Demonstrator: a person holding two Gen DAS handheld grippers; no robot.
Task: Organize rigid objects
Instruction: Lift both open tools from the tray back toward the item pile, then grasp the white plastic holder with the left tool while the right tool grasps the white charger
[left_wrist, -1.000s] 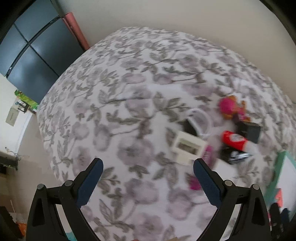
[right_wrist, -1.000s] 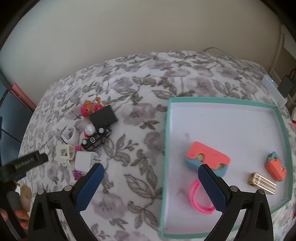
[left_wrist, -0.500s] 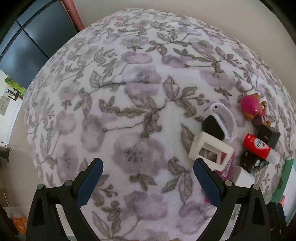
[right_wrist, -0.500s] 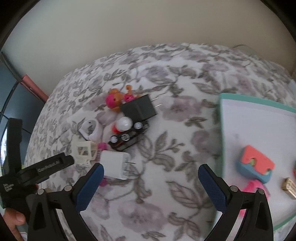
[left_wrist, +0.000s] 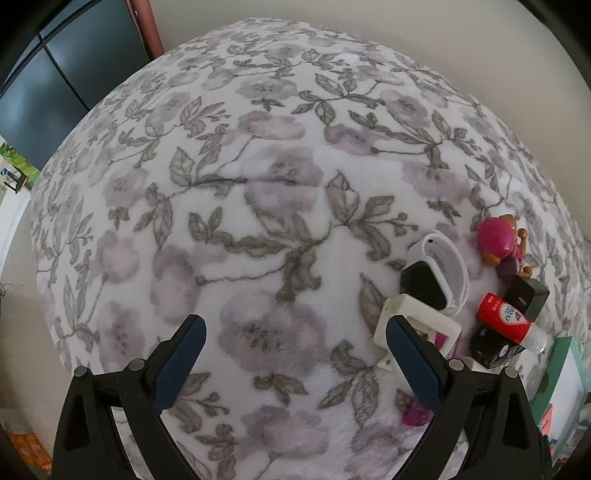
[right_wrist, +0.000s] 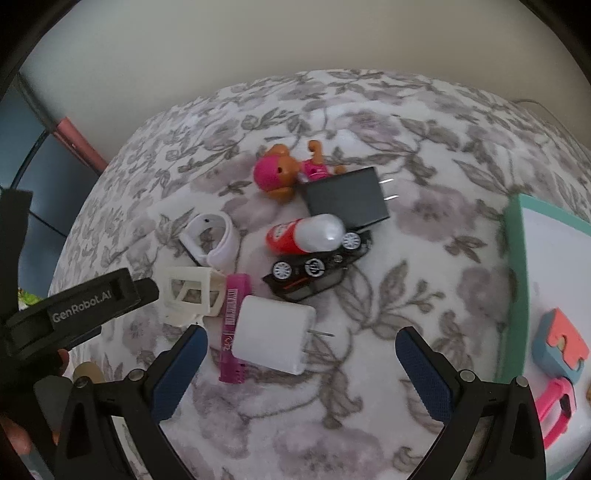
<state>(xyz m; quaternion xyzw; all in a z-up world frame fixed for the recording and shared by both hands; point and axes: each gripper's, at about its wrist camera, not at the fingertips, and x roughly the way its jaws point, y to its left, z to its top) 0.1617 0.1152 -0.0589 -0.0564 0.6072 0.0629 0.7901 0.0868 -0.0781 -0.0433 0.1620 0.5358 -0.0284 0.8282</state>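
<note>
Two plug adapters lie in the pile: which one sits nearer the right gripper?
The white adapter, lying just ahead of the open right gripper beside the magenta stick. The black adapter lies farther back, next to the pink-headed doll.

Setting: home bedroom. Evidence: soft floral fleece blanket (left_wrist: 266, 206) covering a bed; plain cream wall (right_wrist: 295, 44) at 12 o'clock; dark wardrobe (left_wrist: 62, 74) at 10 o'clock.

we see a floral grey-and-white blanket (left_wrist: 280, 206) covering the surface | plain cream wall (right_wrist: 295, 40) behind it | dark panelled cabinet (left_wrist: 62, 77) at left, beside a reddish-pink post (left_wrist: 146, 27) | soft, even light
</note>
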